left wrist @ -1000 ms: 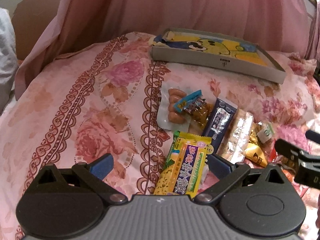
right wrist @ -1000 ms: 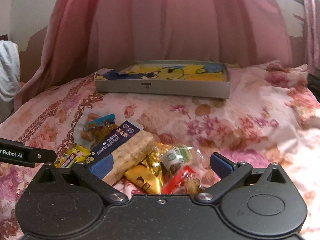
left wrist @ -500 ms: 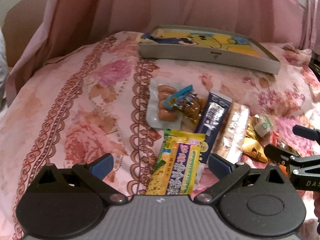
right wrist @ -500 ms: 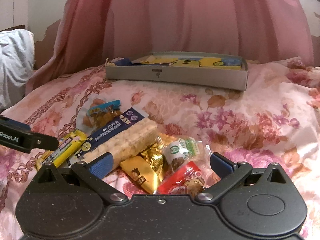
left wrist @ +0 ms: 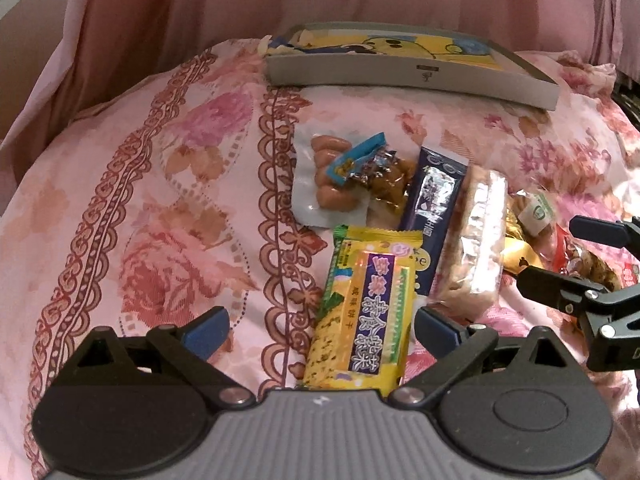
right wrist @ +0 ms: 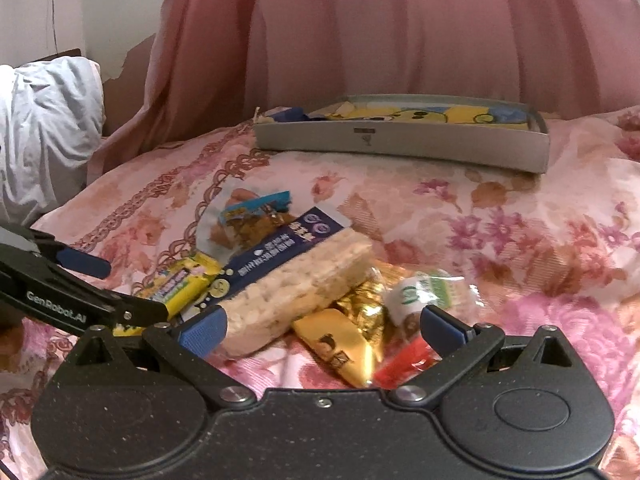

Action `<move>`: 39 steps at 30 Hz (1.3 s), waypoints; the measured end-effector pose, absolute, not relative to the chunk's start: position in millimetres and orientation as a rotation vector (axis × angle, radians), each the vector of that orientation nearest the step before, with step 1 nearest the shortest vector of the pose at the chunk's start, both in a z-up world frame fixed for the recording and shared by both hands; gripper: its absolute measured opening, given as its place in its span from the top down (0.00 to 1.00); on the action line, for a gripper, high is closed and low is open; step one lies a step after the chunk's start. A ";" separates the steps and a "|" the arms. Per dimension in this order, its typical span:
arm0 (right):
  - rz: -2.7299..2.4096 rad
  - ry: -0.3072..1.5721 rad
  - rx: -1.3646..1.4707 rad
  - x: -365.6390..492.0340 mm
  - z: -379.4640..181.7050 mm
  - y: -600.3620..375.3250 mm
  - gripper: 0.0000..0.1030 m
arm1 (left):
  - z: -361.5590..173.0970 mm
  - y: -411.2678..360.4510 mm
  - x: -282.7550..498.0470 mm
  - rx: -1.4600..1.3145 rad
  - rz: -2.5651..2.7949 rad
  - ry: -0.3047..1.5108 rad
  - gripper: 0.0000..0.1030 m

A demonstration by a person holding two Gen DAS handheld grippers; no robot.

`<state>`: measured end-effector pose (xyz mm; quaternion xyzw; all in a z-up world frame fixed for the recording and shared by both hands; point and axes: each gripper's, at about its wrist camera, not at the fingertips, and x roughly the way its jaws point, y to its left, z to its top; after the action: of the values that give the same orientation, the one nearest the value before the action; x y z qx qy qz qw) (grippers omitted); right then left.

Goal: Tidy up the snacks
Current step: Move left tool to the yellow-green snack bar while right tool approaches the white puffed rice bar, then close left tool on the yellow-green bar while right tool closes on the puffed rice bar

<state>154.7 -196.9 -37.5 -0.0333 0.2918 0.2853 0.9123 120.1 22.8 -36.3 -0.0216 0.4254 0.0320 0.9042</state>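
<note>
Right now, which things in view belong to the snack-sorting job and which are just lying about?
Job:
yellow biscuit pack
sausage pack
blue-labelled snack
navy rice bar
gold packets
green-label snack
red packet
grey tray
left gripper and right gripper, both open

Lying about:
floral bedcover
pink curtain
white cloth

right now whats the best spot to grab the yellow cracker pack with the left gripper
Grip the yellow cracker pack across its narrow width, at the near half. It lies flat, long axis pointing away, already between the open left gripper fingers. Come straight down from above; its far right corner overlaps the dark blue bar.
</note>
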 end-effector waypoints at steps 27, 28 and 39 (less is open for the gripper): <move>0.463 0.794 -0.006 177.6 -30.1 -142.1 0.13 | -39.8 40.6 119.7 -0.223 -0.057 0.887 0.49; 0.454 0.805 -0.002 179.6 -30.2 -138.3 0.13 | -39.8 41.9 119.2 -0.230 -0.055 0.887 0.49; 0.363 0.877 0.012 193.1 -35.7 -117.8 0.30 | -39.6 49.4 113.8 -0.262 -0.037 0.887 0.49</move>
<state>193.1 -117.8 -35.7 0.0057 0.4223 0.1746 0.8894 113.8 49.4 -39.6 -0.1263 0.4279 -0.0180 0.8948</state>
